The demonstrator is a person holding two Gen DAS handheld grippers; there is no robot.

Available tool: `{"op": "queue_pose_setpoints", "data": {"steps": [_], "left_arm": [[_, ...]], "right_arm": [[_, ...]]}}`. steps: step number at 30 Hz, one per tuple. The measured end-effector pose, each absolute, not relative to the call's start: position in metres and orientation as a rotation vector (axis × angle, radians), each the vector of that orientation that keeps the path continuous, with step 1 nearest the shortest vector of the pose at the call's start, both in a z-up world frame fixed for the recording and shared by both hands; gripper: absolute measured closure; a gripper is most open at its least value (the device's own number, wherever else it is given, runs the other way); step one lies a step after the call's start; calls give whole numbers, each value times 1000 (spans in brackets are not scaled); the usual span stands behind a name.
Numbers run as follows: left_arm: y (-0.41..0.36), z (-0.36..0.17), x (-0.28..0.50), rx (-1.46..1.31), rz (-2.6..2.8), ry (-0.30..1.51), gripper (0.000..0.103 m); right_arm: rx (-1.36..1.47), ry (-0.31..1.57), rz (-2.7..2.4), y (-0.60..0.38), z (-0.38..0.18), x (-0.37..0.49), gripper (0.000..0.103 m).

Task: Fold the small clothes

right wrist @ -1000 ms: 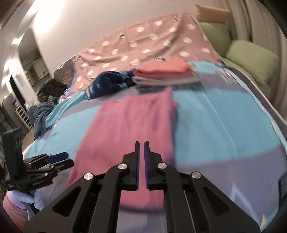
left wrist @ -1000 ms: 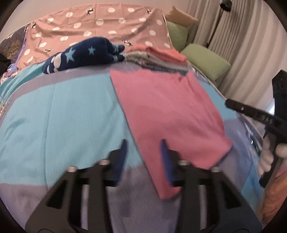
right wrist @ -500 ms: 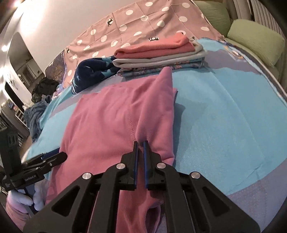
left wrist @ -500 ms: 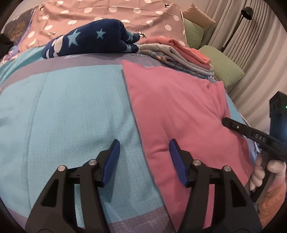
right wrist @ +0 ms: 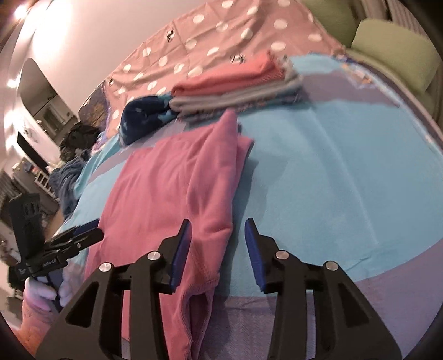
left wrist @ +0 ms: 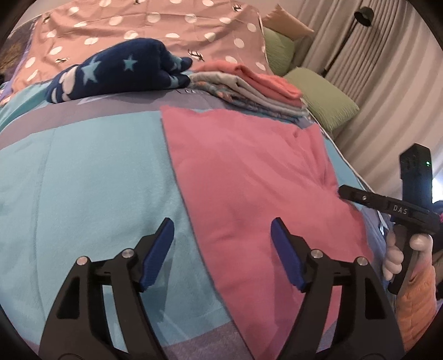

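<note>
A pink garment [left wrist: 249, 180] [right wrist: 171, 188] lies flat on the blue and grey bedspread [left wrist: 83, 180] [right wrist: 332, 171], folded lengthwise. My left gripper [left wrist: 221, 238] hovers over its left edge, jaws opening wide, nothing pressed between them. My right gripper [right wrist: 217, 238] is over the garment's right edge near the hem, jaws opening; the cloth edge lies under the gap and the pads do not press it. Each gripper shows in the other's view, the right gripper [left wrist: 387, 206] and the left gripper [right wrist: 69, 241] both held by a hand.
A stack of folded clothes [left wrist: 249, 85] [right wrist: 235, 85] sits beyond the garment. A navy star-print bundle [left wrist: 119, 72] [right wrist: 144, 116] lies left of it. A pink polka-dot cover [left wrist: 152, 25], green pillows [left wrist: 324, 105] and curtains lie at the back and right.
Both grippers moved forward and lower over the pink garment. The left jaws spread wider step by step. The right jaws, shut before, have opened.
</note>
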State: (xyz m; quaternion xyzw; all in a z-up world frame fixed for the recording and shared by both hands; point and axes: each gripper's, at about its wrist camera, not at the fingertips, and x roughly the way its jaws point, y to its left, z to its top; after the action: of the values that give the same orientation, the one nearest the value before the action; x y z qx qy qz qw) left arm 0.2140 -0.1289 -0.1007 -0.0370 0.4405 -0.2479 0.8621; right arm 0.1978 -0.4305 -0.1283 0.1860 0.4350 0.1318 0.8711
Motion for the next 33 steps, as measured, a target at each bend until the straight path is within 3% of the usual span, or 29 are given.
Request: {"op": "queue_pose_setpoints", "data": {"steps": [5,33], "left_arm": [[-130,-106,223,-87,-543,949,25],[-159,-116,271,-2,-666,940,14]], "right_arm": [[431,915,341,-434,-135,205,53],[467,928,529,-429,-144,272,53]]}}
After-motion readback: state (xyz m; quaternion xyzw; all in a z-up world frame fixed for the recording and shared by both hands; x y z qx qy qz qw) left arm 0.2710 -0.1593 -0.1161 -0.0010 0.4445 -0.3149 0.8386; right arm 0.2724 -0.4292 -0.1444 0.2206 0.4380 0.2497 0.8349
